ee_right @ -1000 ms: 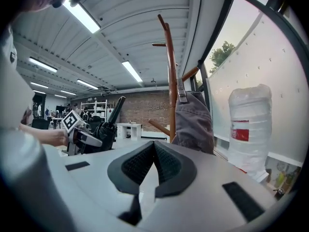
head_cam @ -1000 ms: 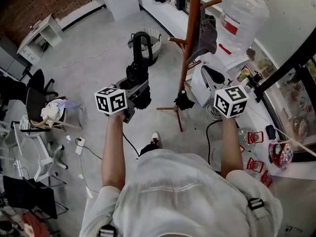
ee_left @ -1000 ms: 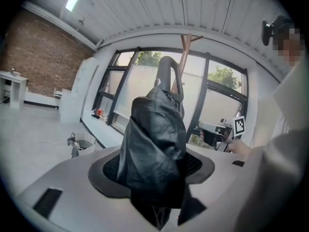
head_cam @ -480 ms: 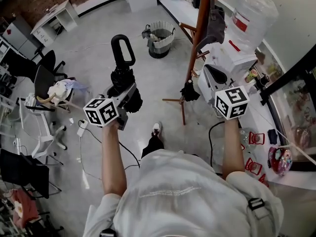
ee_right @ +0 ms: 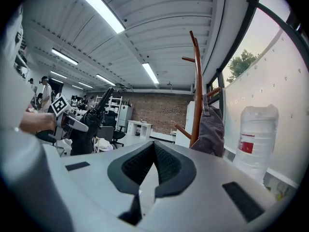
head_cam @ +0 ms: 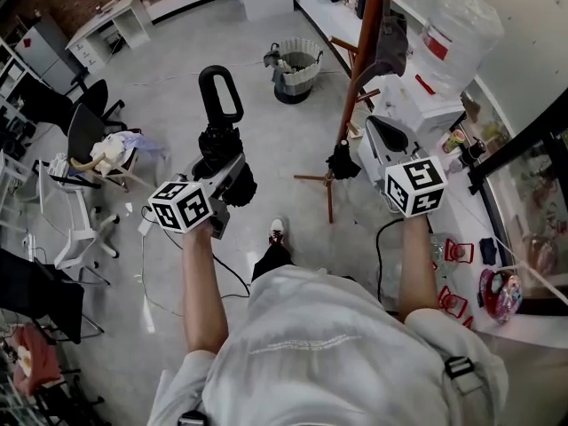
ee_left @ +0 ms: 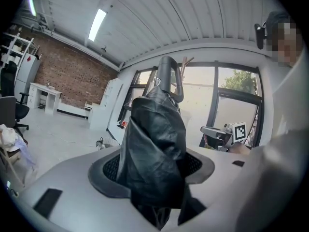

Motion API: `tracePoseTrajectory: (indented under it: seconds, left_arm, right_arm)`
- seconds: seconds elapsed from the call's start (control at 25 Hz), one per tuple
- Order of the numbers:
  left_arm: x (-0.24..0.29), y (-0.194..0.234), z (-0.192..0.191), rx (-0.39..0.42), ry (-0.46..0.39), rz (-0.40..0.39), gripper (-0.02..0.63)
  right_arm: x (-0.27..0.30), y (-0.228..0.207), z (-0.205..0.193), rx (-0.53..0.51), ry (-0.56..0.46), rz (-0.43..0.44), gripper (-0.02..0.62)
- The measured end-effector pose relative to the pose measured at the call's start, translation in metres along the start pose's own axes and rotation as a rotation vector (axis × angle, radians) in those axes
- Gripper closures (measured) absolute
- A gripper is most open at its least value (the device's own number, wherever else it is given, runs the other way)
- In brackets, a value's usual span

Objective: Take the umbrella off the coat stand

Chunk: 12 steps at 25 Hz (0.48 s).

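- My left tool (head_cam: 224, 174) is clenched on the umbrella (head_cam: 218, 140), and black folded canopy fills the gap between the jaws in the left gripper view.
- My first worry is the grip. As far as I can judge the pads bite on soft, bunched fabric rather than anything stiff, so the bundle could creep through them.
- The loop handle (head_cam: 220, 94) sticks out well past the jaws, ahead of the tool. I reckon a quick swing could lever that long end sideways or twist it loose.
- My right tool (head_cam: 374, 138) is pressed together with nothing in it, and it hangs just beside the pole of the coat stand (head_cam: 358, 69).
- A careless sweep on that side could knock the stand or snag the grey garment (head_cam: 390, 47) hanging from a peg.
- The water bottle (head_cam: 453, 25) stands near the stand on its far side, so a toppling stand would be bad news there.
- The umbrella itself is off the pegs, touching no part of the stand and well apart from it, to its left.
- It is carried in the air over the open floor (head_cam: 169, 78), nowhere near the floor's cluttered left edge where the office chairs (head_cam: 84, 131) sit.
- If I swing further left, those chairs become the next thing to clip.
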State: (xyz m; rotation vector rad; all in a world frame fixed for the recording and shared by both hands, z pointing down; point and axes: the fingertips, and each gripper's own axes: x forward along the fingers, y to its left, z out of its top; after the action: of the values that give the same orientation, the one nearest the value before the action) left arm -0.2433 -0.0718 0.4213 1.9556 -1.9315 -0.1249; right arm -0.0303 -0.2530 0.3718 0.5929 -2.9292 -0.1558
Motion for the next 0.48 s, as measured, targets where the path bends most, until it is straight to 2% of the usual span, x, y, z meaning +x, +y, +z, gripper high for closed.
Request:
tracePoseTrajectory:
  seconds: [0.48]
  left_arm:
    - [0.02,-0.014,0.0,0.014,0.015,-0.026,0.322]
  right_arm:
    - [0.0,-0.008,-0.004,-0.039,0.025,-0.002,0.571]
